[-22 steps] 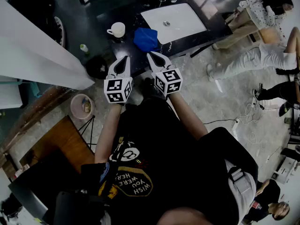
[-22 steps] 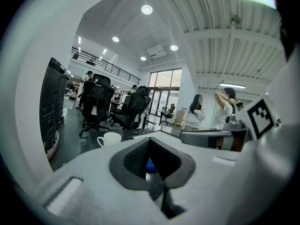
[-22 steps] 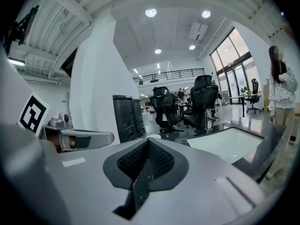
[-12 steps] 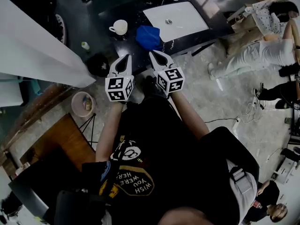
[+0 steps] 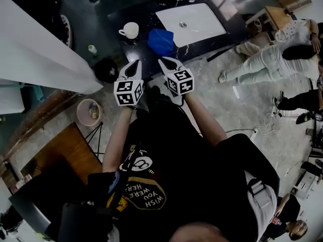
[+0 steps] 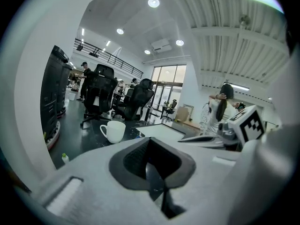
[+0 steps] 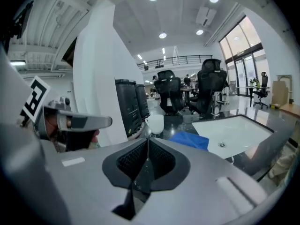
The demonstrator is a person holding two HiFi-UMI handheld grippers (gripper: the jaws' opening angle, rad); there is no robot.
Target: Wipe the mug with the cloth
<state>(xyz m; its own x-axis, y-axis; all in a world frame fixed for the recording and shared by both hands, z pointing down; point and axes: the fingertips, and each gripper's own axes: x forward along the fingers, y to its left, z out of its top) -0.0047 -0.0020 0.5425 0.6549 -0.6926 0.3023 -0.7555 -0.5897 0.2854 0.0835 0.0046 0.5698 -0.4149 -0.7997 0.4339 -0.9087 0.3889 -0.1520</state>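
Observation:
A white mug [image 5: 130, 30] stands on the dark counter [image 5: 135, 14], handle to the left. A crumpled blue cloth [image 5: 161, 41] lies just right of it, beside the white sink [image 5: 191, 23]. My left gripper [image 5: 133, 64] and right gripper [image 5: 165, 61] hover side by side short of the counter's near edge, both shut and holding nothing. The left gripper view has the mug [image 6: 114, 131] ahead and to the left. From the right gripper, the mug [image 7: 155, 123] and the cloth [image 7: 190, 140] show beyond the jaws.
A white slanted wall panel [image 5: 35, 54] stands at the left. A small bottle [image 5: 90, 50] and a black bin [image 5: 105, 70] sit below the counter's left end, with a round bucket [image 5: 89, 113] on the floor. People [image 5: 275, 59] sit at the right.
Both grippers have drifted slightly, the right one turning a little leftward. The view has shifted up a bit, and the people at the right have moved.

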